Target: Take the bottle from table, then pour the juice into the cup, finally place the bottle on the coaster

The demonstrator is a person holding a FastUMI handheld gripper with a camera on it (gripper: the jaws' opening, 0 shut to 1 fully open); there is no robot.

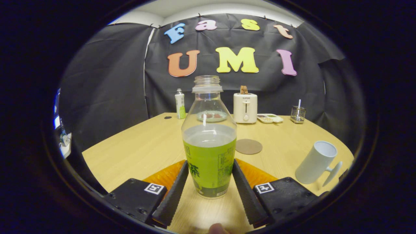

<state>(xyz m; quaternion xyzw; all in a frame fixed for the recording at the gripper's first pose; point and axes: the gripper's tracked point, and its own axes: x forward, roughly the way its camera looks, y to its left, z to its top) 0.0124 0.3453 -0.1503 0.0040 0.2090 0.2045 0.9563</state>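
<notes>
Item: bottle point(209, 143), clear plastic, uncapped, green label around the lower half, filled with juice to roughly the midpoint; stands upright on the table point(136, 152) between the two fingers of the gripper point(210, 169). Gripper: fingers lie along both sides of the labelled body and appear to touch it, so the jaws read as clenched on the bottle, though how firmly cannot be judged. The bottle base looks to rest on the wood, or very nearly, so no lift is evident. Item: cup point(317, 162), white, handled, open mouth upward, on the table to the right of the fingers and well apart from the bottle; whether anything is in it cannot be told. Item: coaster point(248, 146), round, brown, bare, just beyond the bottle and slightly right. Background stock at the far table edge: small carton point(180, 104), toaster point(245, 107), divided dish point(269, 118), wire holder point(297, 114). Status, as a judgement: the taking of the bottle is at the grasp stage. Outstanding: lifting, carrying to the cup, pouring, and setting the bottle on the coaster.
</notes>
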